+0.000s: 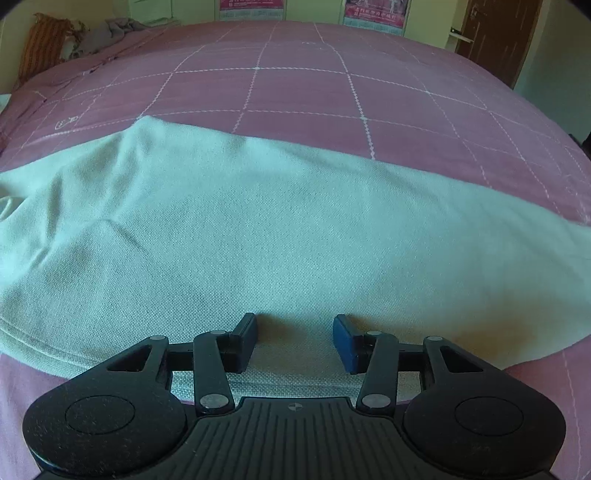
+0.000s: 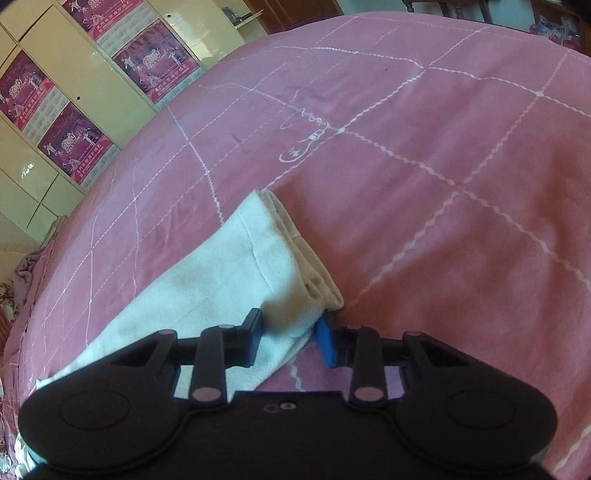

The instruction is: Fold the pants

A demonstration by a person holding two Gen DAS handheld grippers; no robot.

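Pale mint-white pants lie flat across a pink bed. In the left wrist view my left gripper is open, its fingers spread over the near edge of the cloth, holding nothing. In the right wrist view the leg end of the pants shows its stacked hems. My right gripper is open, its jaws on either side of the near corner of that hem, not closed on it.
The pink bedspread with white stitched squares covers the bed. A pillow and crumpled grey cloth lie at the far left. Cream wardrobes with posters stand beyond the bed. A brown door is at the far right.
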